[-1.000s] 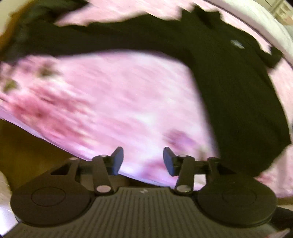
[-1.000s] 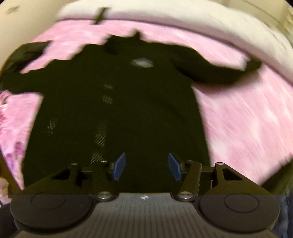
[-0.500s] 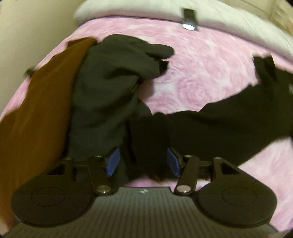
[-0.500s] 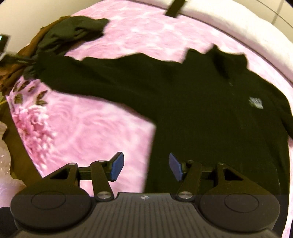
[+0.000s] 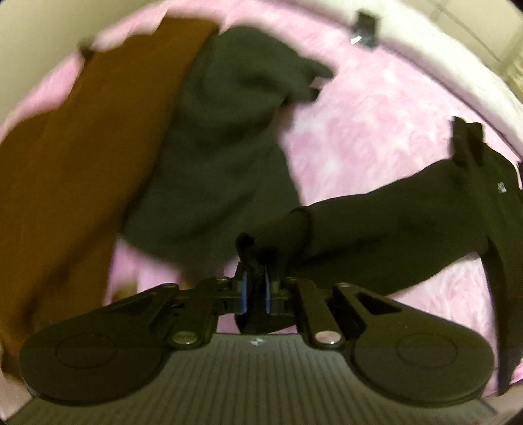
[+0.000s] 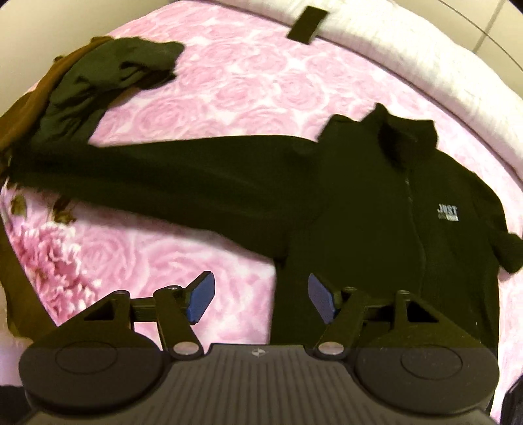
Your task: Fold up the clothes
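A black zip jacket point(image 6: 376, 209) with a small white chest logo lies front up on the pink rose-patterned bedspread point(image 6: 248, 75). Its long sleeve point(image 6: 170, 176) stretches out to the left. In the left wrist view my left gripper point(image 5: 255, 289) is shut on the cuff of that sleeve point(image 5: 376, 235), the dark cloth pinched between the blue pads. My right gripper point(image 6: 260, 296) is open above the jacket's lower left edge, nothing between its fingers. The jacket's other sleeve end point(image 6: 508, 258) shows at the far right.
A crumpled dark green garment point(image 6: 108, 75) lies on a brown garment point(image 6: 29, 104) at the bed's far left; both show large in the left wrist view, green point(image 5: 222, 140) and brown point(image 5: 81, 170). A white bolster point(image 6: 408, 55) with a dark strap point(image 6: 307, 24) runs along the bed's far edge.
My left gripper has shut on the sleeve cuff; half a second ago its fingers stood open around it. The right gripper stayed open and shifted slightly over the jacket's lower edge.
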A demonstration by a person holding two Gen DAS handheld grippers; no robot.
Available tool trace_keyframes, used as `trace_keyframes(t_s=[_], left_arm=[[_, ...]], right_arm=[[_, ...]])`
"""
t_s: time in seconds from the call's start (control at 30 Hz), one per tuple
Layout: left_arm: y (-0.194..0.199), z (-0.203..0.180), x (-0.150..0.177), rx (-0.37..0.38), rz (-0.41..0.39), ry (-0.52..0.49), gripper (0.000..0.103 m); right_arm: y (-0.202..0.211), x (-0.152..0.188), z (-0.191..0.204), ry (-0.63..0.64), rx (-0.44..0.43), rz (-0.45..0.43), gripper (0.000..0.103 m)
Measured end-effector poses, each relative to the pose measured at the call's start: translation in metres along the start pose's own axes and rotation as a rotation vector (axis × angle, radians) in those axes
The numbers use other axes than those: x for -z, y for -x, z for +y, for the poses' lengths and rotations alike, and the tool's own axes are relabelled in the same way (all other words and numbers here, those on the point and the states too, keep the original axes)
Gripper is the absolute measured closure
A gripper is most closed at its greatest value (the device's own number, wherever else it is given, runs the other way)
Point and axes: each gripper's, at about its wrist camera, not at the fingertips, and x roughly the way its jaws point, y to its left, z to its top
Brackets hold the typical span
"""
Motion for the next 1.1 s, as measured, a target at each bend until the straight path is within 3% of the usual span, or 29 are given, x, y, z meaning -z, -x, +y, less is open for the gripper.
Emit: trace_keyframes(t_s=[0.07,0.23,0.43,0.6,0.77,0.87,0.97,1.1], left_arm=[[-0.019,0.002,0.011,-0.011,0.046,0.013,0.092],[-0.033,0.007,0.014,-0.075,0.087,0.017,0.07],[0.002,0.003,0.003,-0.192,0.067,-0.015,0.076],[0.025,-0.038,-0.021,-0.202,-0.013,-0.095,0.074],[0.021,-0.137,-0.039,-0.162,-0.089,-0.179,0.073],[0.02,-0.211,-0.034,-0.154,-0.118,-0.219,0.067],[0.023,-0.298,-0.012,-0.175,-0.123,-0.239,0.063],[0.003,-0.417,0.029,-0.142,-0.043,-0.246,0.059]], right_arm=[[0.001,0.005,-0.003,-0.012,0.006,0.004,0.035],[0.005,0.018,-0.01,-0.044,0.021,0.013,0.03],[0.014,0.036,-0.046,-0.155,0.08,-0.012,0.03],[0.03,0.057,-0.118,-0.281,0.155,-0.095,0.03],[0.045,0.092,-0.227,-0.312,0.225,-0.191,0.029],[0.05,0.12,-0.312,-0.309,0.249,-0.233,0.027],[0.047,0.151,-0.406,-0.379,0.223,-0.269,0.027],[0.045,0.185,-0.511,-0.473,0.199,-0.298,0.027]])
